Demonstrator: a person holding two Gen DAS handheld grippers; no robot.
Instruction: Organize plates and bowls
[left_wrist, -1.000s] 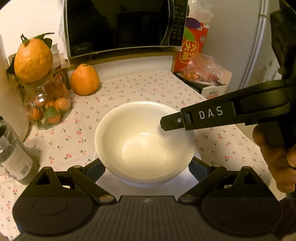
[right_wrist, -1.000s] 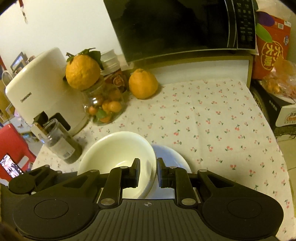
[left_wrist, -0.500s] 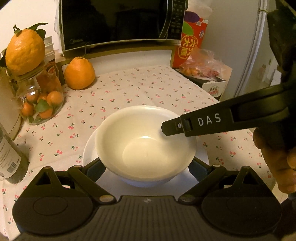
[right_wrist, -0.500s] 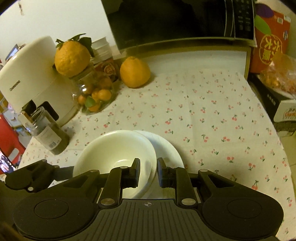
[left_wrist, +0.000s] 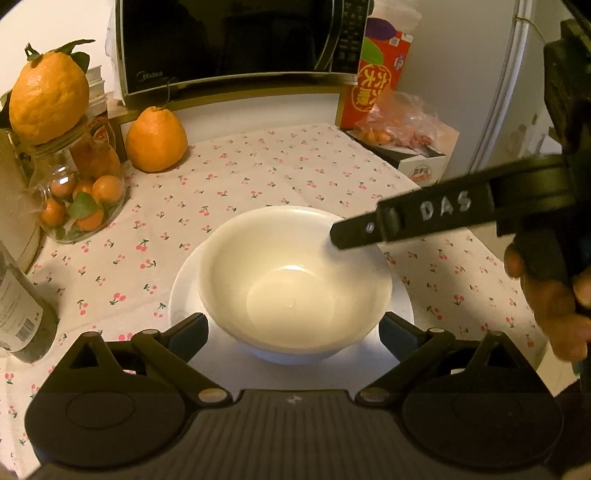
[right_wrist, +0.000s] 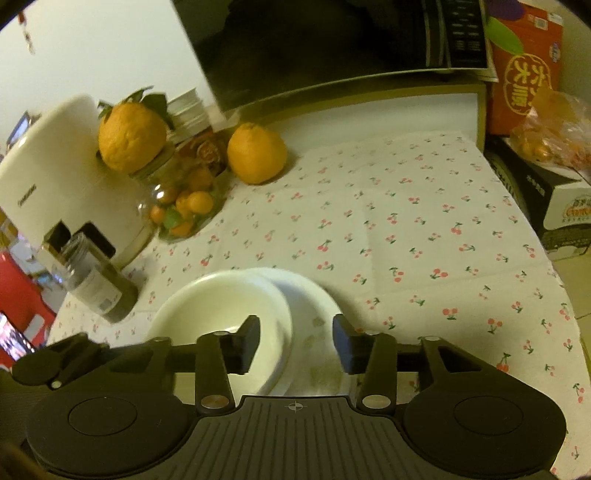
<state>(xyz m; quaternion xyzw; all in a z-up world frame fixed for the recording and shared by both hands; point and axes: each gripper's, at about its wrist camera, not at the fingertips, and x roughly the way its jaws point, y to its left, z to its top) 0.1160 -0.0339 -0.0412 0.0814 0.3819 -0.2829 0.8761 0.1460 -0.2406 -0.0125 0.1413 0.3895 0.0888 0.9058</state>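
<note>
My right claw (right_wrist: 295, 343) stands apart, jaws either side of the bowl's near right rim, gripping nothing. My left claw (left_wrist: 293, 326) is spread wide too, its fingers flanking the base of the bowl (left_wrist: 293, 280) at about 4 and 8 o'clock, not visibly pinching it. The bowl sits on the plate (left_wrist: 400, 295), a little toward the plate's 9 o'clock side as my right camera shows it, both on the cherry-print cloth (left_wrist: 258, 173) near the table's front edge.

I judge the stacking is nearly settled and the job now is to let go cleanly. I'd draw my right claw straight back toward 6 o'clock, keeping the left jaw clear of the rim so I don't drag the bowl further off centre. If I want it centred, I'd nudge it gently toward 3 o'clock with the left claw's fingers low on the wall, not the lip. Glazed ware slides on glazed ware, so slow, level moves. The dark bottle (right_wrist: 98, 284) at 10 o'clock stands close; I'd keep my left elbow away from it
</note>
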